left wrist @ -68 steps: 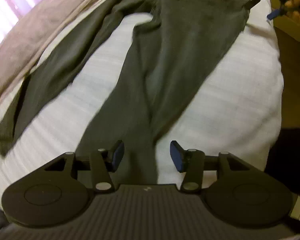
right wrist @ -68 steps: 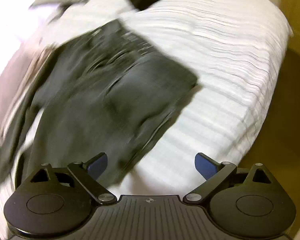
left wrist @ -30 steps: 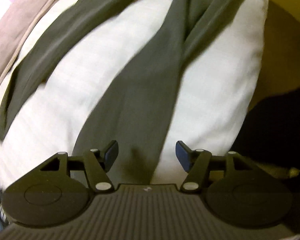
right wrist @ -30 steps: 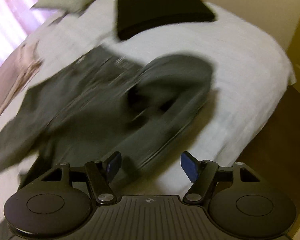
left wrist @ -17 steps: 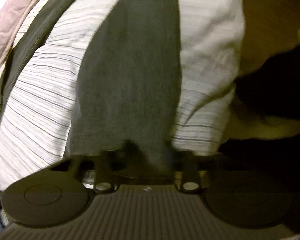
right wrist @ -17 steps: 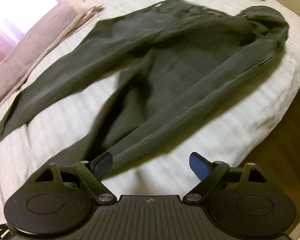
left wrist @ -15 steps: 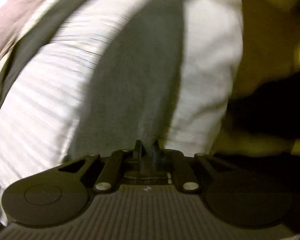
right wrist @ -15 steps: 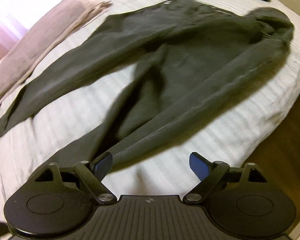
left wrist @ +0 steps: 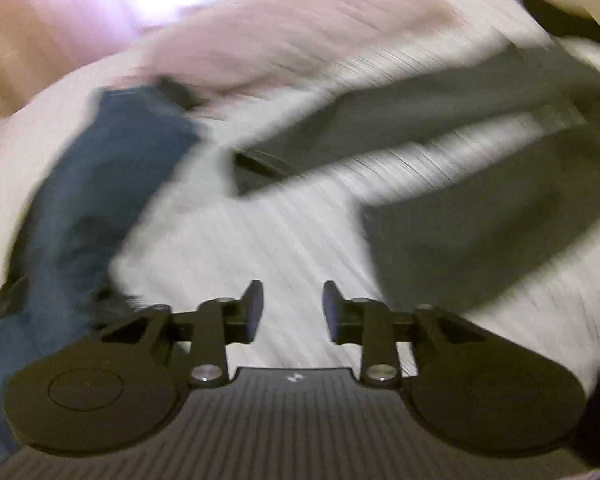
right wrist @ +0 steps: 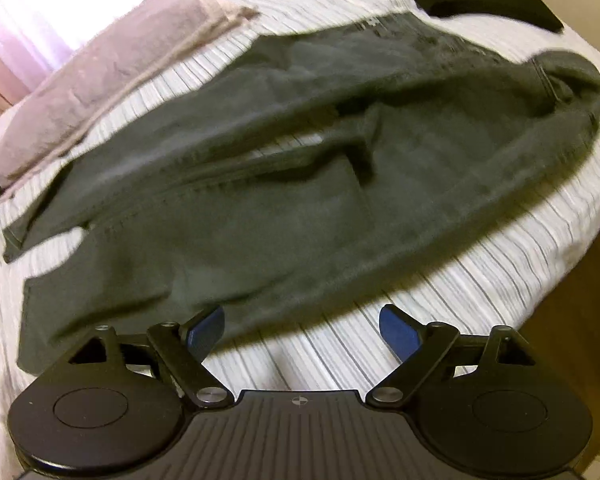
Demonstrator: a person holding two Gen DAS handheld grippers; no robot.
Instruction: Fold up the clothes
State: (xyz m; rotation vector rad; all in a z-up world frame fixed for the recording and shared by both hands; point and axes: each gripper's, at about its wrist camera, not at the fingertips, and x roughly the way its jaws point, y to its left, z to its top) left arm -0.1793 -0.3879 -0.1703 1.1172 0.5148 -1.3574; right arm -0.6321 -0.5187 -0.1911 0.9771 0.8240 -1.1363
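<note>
Dark trousers [right wrist: 300, 184] flat on striped bed [right wrist: 520, 264], legs side by side. Left gripper [left wrist: 293, 312] narrowly parted, empty; right gripper [right wrist: 302, 330] wide, empty.

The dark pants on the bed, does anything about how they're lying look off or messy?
Yes. The dark pants lie spread on the striped bedding, but their legs do not line up: a strip of bedding shows between them, and the waist end at the right is bunched and curled over. Both tools, left and right, are open and hold nothing.
</note>
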